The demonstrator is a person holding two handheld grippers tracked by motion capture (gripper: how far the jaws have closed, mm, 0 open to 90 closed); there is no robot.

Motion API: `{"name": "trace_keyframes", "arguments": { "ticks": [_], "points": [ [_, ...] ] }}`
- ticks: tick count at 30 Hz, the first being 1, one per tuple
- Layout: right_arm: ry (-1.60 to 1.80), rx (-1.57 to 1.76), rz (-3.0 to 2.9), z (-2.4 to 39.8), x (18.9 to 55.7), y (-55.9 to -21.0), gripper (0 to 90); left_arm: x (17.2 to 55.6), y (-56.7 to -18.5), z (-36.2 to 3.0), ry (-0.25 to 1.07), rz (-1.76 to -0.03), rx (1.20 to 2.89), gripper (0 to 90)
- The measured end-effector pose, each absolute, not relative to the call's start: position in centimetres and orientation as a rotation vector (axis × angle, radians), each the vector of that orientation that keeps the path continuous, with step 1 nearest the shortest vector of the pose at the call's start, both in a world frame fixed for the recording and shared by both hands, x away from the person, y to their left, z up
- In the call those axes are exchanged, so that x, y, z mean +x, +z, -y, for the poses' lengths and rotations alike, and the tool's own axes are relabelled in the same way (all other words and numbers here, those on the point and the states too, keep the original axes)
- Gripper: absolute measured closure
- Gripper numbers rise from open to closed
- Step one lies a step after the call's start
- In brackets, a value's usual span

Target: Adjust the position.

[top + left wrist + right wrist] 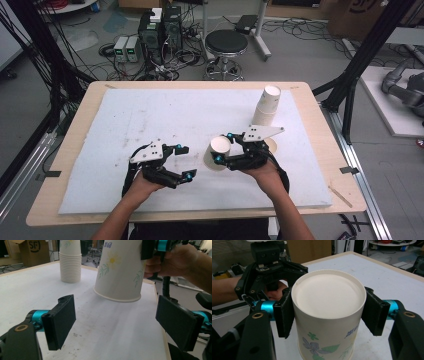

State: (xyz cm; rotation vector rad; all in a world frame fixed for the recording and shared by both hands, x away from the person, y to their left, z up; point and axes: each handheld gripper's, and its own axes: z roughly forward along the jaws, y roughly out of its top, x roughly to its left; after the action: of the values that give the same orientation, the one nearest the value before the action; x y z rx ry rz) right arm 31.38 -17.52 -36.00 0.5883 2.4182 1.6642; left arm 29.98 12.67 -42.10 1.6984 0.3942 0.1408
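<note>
A white paper cup (pixel 218 152) with a flower print hangs upside down just above the white board (pixel 150 120), its closed base tilted towards me. My right gripper (pixel 223 147) is shut on it, and in the right gripper view both black pads (pixel 285 315) press the cup (pixel 328 297) near its base. To the left, my left gripper (pixel 187 161) is open with nothing in it. In the left gripper view the cup (pixel 120 272) hangs ahead of the gripper (pixel 117 325), beyond its spread jaws. A stack of the same cups (pixel 267 105) stands upside down at the back right.
The board lies on a wooden table (pixel 80 130). Beyond its far edge the floor holds a black stool (pixel 226 47), computer boxes (pixel 160 30) and loose cables. Black frame posts (pixel 360 60) rise at the right.
</note>
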Motion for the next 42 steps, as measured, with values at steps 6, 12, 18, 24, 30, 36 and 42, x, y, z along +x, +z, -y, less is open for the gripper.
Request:
{"name": "trace_keyframes", "arguments": {
  "ticks": [6,12,18,24,30,36,42],
  "points": [
    [1.672,0.571,-2.440,17.1,31.2,-36.1,35.2,30.2,-41.6,-11.7,0.133,-0.365,1.703,16.2],
    [1.679,0.562,-2.455,16.9,31.3,-36.2,35.2,30.4,-41.5,-10.9,0.125,-0.340,1.722,16.2],
    [1.681,0.559,-2.471,16.7,31.2,-36.2,35.2,30.7,-41.4,-10.2,0.115,-0.328,1.737,16.2],
    [1.698,0.552,-2.482,16.2,31.2,-36.2,35.2,30.9,-41.5,-9.3,0.100,-0.308,1.753,16.5],
    [1.714,0.539,-2.499,15.9,31.1,-36.4,35.2,31.0,-41.7,-8.9,0.087,-0.294,1.761,20.7],
    [1.721,0.538,-2.515,15.6,31.1,-36.5,35.3,30.9,-41.6,-9.0,0.085,-0.278,1.764,26.0],
    [1.711,0.540,-2.523,15.3,31.2,-36.7,35.1,30.9,-41.6,-9.1,0.078,-0.289,1.782,31.3]
  ]
}}
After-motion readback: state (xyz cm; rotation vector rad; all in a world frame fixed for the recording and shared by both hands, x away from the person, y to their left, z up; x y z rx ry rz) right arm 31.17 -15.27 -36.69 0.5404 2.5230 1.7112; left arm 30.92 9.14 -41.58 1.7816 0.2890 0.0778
